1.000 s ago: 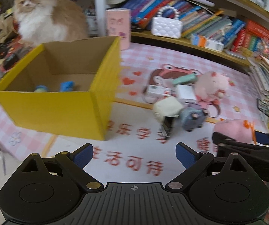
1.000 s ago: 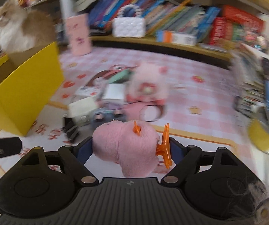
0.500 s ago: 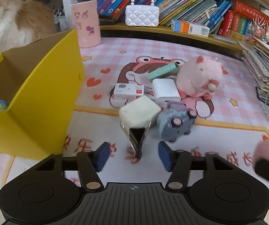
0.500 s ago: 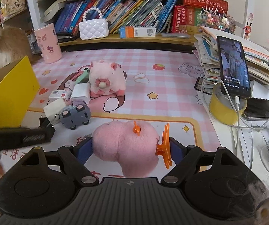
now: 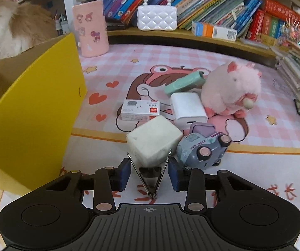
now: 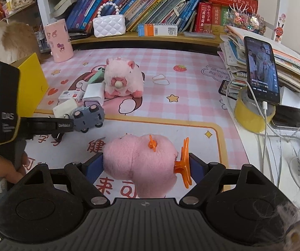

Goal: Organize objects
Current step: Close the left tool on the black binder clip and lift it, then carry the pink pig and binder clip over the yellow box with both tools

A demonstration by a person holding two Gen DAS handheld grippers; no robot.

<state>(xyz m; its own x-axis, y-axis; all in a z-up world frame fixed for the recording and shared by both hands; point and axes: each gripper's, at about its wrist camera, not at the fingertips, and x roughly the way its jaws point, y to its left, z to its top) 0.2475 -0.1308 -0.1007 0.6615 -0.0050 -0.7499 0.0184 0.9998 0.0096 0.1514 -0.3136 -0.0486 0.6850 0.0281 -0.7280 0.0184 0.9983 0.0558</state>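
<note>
On my left wrist view the yellow box fills the left edge, with a furry cat behind it. My left gripper has just been closing around the binder clip: its wire handles stand between the blue pads, and I cannot tell whether the pads press them yet. The clip bites the white block, which touches the grey toy car. Behind lie a small labelled box, a white charger, a mint tube and a pink plush pig.

Only the right wrist view shows my right gripper clamped on a pink plush with an orange clip, held over the mat. It also shows a phone propped in a yellow tape roll at the right.
</note>
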